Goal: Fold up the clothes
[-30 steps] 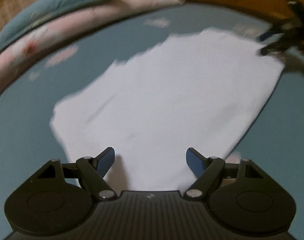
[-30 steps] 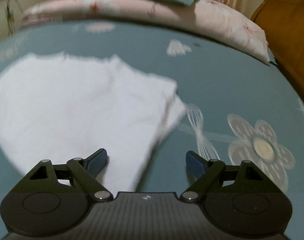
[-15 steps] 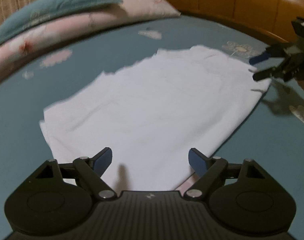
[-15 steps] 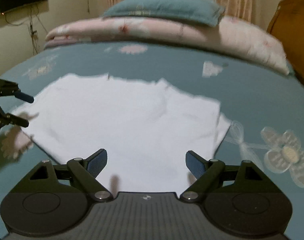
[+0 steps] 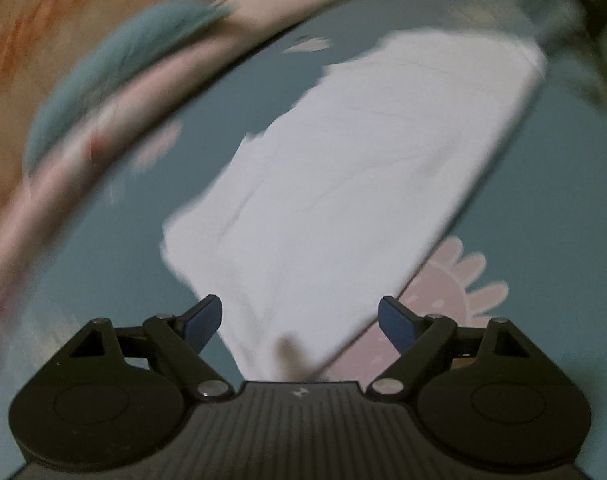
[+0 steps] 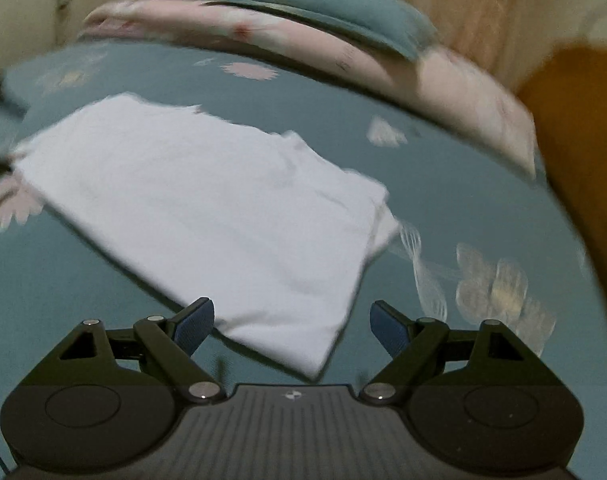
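A white garment [image 5: 343, 184] lies flat on the teal bedsheet [image 5: 551, 208], folded into a long rectangle. My left gripper [image 5: 299, 318] is open over the garment's near end, with nothing between its blue pads. In the right wrist view the same white garment [image 6: 223, 216] stretches away to the left, its near corner between the fingers. My right gripper [image 6: 291, 322] is open and holds nothing. The left wrist view is blurred by motion.
A pink flowered quilt [image 6: 455, 96] with a teal pillow [image 6: 327, 12] on top runs along the far side of the bed. A wooden headboard [image 6: 583, 128] stands at the right. Flower prints [image 6: 499, 284] mark the sheet.
Both cameras have swung: the left view has turned so the garment runs up to the right, and the right view has tilted. The other gripper is no longer clearly visible in either view. Both grippers remain open.
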Available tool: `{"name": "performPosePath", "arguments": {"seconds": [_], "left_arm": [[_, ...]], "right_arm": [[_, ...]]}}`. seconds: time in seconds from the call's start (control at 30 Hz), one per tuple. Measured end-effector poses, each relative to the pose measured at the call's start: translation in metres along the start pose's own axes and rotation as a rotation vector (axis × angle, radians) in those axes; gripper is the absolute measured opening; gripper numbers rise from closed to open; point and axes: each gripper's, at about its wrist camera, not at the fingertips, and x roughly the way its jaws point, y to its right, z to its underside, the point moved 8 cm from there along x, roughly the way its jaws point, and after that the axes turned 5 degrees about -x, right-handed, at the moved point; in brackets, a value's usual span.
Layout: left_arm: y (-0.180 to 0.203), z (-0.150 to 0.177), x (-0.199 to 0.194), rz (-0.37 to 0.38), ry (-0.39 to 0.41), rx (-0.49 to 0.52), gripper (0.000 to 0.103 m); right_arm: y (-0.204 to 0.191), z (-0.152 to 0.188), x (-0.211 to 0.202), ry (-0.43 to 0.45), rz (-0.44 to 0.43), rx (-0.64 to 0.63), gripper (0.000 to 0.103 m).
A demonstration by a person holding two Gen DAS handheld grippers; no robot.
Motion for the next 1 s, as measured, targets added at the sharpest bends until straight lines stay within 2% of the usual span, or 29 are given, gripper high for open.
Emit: {"name": "performPosePath", "arguments": {"seconds": [0.13,0.23,0.33,0.47,0.5,0.57,0.63,0.77,0.87,1.0], "left_arm": [[0.045,0.0,0.006,-0.091,0.015,0.365,0.085],[0.053,0.007,0.005,-0.126,0.031,0.484,0.084],[0.044,0.014,0.014,-0.166,0.006,0.547,0.084],[0.031,0.024,0.026,-0.222,-0.017,0.65,0.084],[0.029,0.027,0.026,-0.239,-0.016,0.669,0.084],[0.031,0.026,0.03,-0.264,-0.008,0.679,0.084],[0.033,0.023,0.031,-0.291,0.01,0.679,0.084],[0.051,0.026,0.027,-0.322,0.046,0.766,0.075],[0.043,0.029,0.03,-0.321,0.025,0.763,0.076],[0.041,0.021,0.038,-0.36,0.02,0.773,0.078]], "right_arm": [[-0.025,0.002,0.009,-0.033,0.045,-0.201,0.088],[-0.044,0.004,0.015,-0.058,0.078,-0.35,0.088],[-0.062,0.005,0.022,-0.084,0.112,-0.5,0.088],[-0.056,-0.001,0.031,-0.089,0.13,-0.521,0.089],[-0.052,0.0,0.033,-0.094,0.161,-0.537,0.089],[-0.044,0.002,0.039,-0.101,0.217,-0.568,0.089],[-0.039,0.002,0.043,-0.094,0.236,-0.568,0.089],[-0.046,0.001,0.044,-0.079,0.234,-0.588,0.088],[-0.049,0.007,0.043,-0.075,0.257,-0.659,0.088],[-0.034,0.0,0.058,-0.068,0.335,-0.654,0.088]]}}
